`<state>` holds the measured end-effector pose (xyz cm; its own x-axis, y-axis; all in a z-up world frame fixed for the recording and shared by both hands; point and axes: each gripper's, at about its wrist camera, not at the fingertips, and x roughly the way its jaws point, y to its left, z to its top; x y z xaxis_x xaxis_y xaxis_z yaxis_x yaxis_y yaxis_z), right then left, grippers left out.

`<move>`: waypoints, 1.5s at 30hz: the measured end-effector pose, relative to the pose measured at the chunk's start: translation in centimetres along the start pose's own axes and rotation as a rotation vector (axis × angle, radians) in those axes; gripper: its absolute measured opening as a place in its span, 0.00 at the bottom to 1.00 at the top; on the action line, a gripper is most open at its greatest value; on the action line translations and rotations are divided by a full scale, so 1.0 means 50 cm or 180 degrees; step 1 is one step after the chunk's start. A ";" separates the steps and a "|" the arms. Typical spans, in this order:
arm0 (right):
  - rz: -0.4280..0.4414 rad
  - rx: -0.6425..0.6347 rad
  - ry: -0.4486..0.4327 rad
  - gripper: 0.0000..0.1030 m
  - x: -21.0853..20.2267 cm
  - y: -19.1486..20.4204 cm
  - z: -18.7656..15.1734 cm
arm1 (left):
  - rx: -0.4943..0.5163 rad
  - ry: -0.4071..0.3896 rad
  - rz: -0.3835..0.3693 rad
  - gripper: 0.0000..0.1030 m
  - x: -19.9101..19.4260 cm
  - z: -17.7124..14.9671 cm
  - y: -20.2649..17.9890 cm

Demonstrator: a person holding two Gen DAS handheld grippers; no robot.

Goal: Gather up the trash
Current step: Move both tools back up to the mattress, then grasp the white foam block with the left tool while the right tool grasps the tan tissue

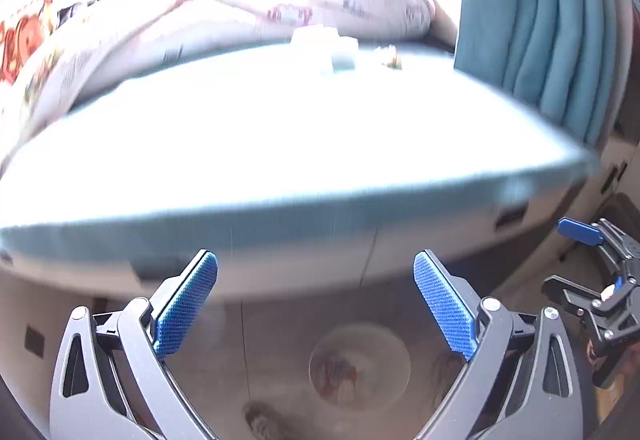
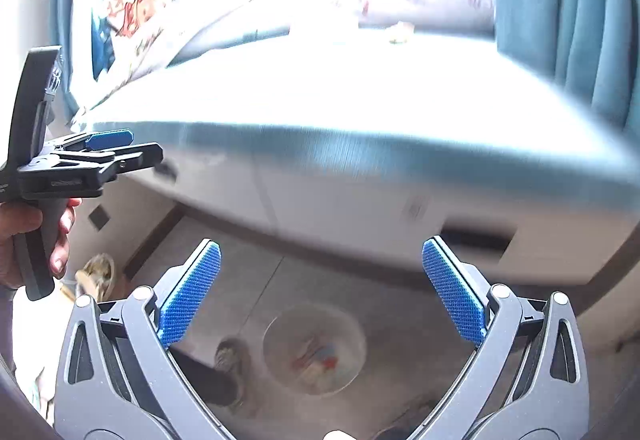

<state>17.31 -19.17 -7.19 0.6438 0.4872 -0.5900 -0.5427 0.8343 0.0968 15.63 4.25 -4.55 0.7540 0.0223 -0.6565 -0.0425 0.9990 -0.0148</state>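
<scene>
1. The left gripper [image 1: 316,304] is held wide apart, empty.
2. The right gripper [image 2: 320,292] is likewise spread, empty.
3. Trash [image 1: 390,56] is seen far across the bed [image 1: 280,128]; a clear bin [image 2: 314,350] stands on the floor below.

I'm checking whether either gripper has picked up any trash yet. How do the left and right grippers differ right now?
Little separates them. The left gripper hangs nearly over the clear bin on the floor; the right gripper sits a bit to the bin's right. The left gripper faces the bed squarely; the right gripper sees it more from the corner. Both are wide open, empty, and low beside the bed.
</scene>
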 end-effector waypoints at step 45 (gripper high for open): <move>-0.0432 0.0020 0.0374 0.94 0.416 -0.182 0.483 | -0.0267 0.0538 0.0171 0.46 0.385 0.399 0.067</move>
<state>48.67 -10.39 -0.96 0.6432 0.3368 -0.6876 -0.4514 0.8922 0.0147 43.05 8.78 -2.19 0.6288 0.0617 -0.7751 -0.1395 0.9896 -0.0344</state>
